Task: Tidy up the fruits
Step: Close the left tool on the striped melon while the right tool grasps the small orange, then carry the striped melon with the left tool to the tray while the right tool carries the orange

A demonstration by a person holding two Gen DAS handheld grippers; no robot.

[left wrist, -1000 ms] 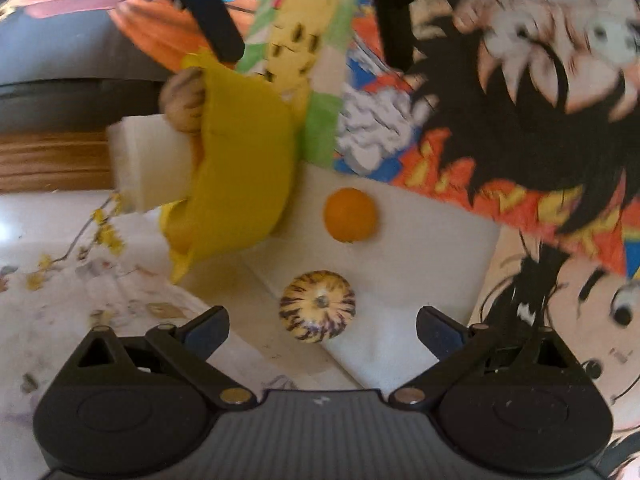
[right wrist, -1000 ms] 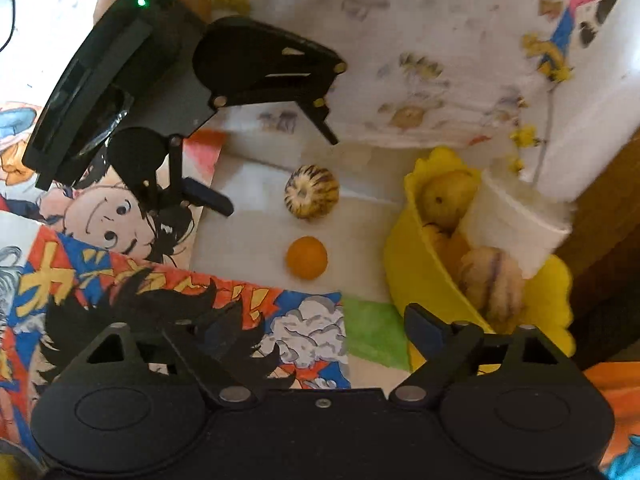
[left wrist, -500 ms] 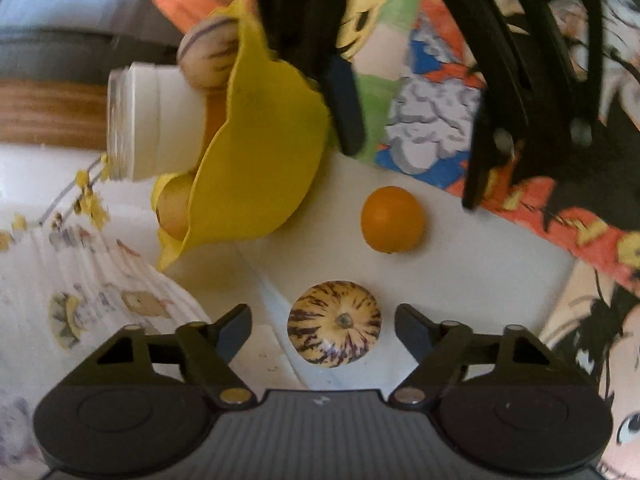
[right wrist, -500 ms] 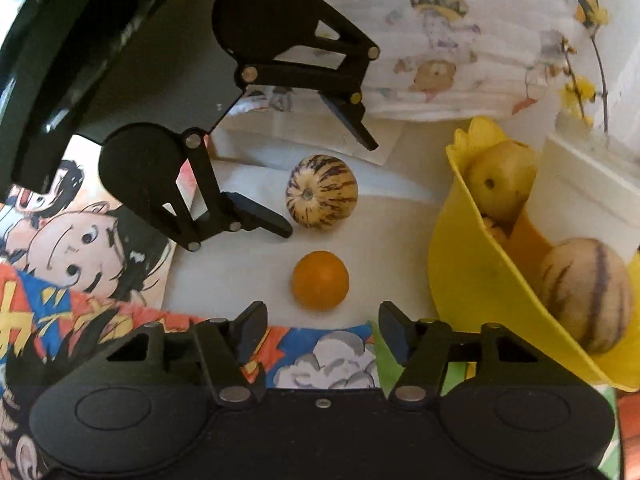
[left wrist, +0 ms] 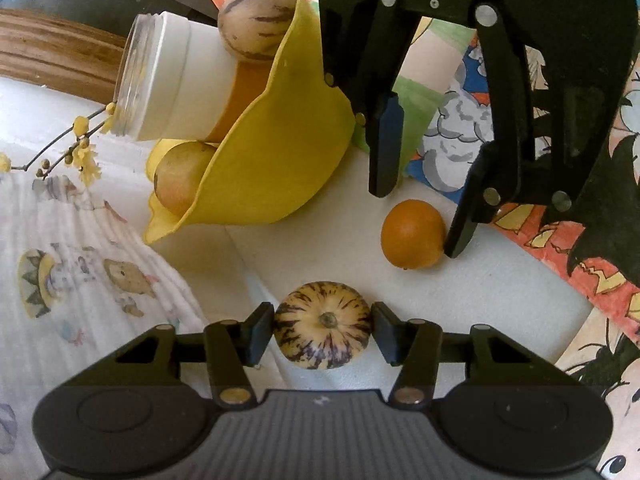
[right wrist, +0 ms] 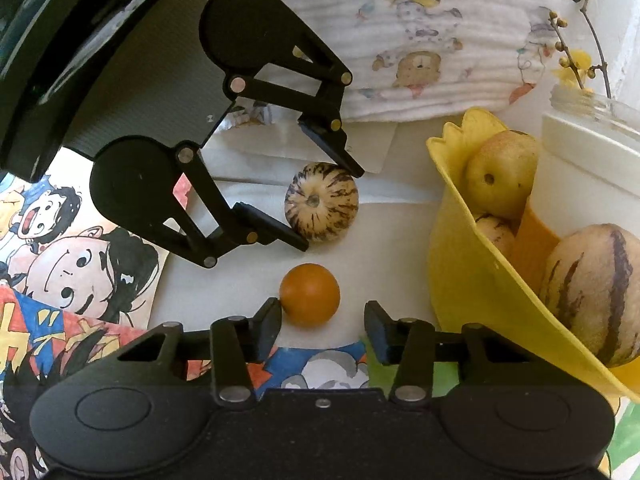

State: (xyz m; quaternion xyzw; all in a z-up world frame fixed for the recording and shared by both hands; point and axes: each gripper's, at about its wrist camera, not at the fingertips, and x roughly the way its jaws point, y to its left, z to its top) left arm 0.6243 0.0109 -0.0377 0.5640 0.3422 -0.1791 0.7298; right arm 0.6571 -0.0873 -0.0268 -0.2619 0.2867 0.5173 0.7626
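Note:
A striped yellow-and-purple melon [left wrist: 323, 326] lies on the white mat [left wrist: 500, 292]. My left gripper [left wrist: 323, 330] has closed its fingers against both sides of it; it also shows in the right wrist view [right wrist: 329, 210] around the melon [right wrist: 321, 201]. An orange [left wrist: 413, 233] lies just beyond. My right gripper [right wrist: 323, 326] is open, its fingers on either side of the orange [right wrist: 310, 294], the left finger touching it. A yellow bowl [left wrist: 264, 160] holds several fruits, among them a striped melon [left wrist: 258, 20].
A white jar [left wrist: 168, 80] lies in the yellow bowl [right wrist: 480, 280]. A printed white cloth [left wrist: 80, 280] lies to the left of the mat. A colourful cartoon sheet [right wrist: 72, 280] covers the surface around the mat. A twig with yellow flowers [left wrist: 72, 148] is near the jar.
Both grippers have moved in low over the mat. The left fingers have closed onto the striped melon. The right fingers have narrowed around the orange.

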